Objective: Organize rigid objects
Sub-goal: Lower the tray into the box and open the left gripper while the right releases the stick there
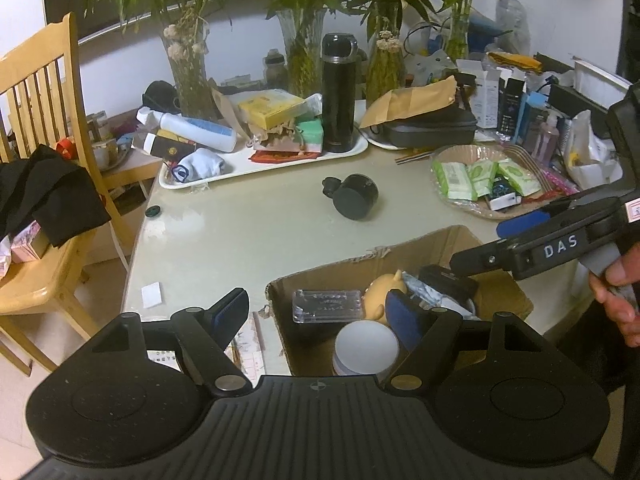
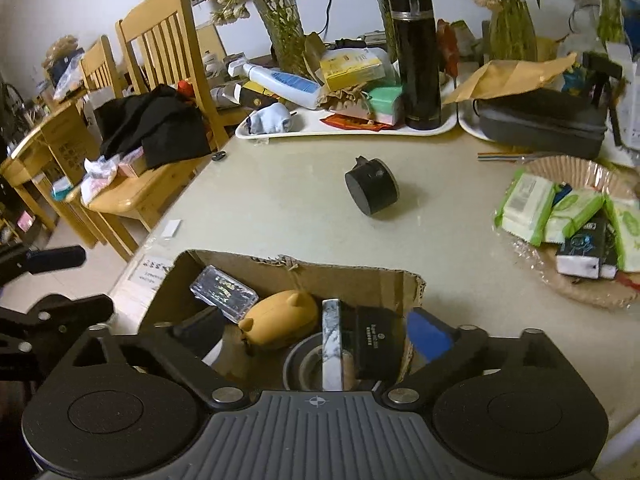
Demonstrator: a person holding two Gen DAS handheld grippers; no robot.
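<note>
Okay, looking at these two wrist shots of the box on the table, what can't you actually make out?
- Box floor: both views, covered by its contents and the gripper bodies.
- White cylinder: left view shows the top only; right view, a finger hides most.
- Metal bowl: right view, partly behind the marbled slab.
- Black box print: too small.

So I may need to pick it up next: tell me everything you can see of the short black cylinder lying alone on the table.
The short black cylinder lies on its side on the bare pale table, one flat round end facing the cameras. It looks like matte black plastic or metal, squat and wide, with a small knobbly black fitting sticking out at its far end. It rests apart from everything else, between the white tray behind it and the cardboard box in front. Neither gripper touches it.
</note>
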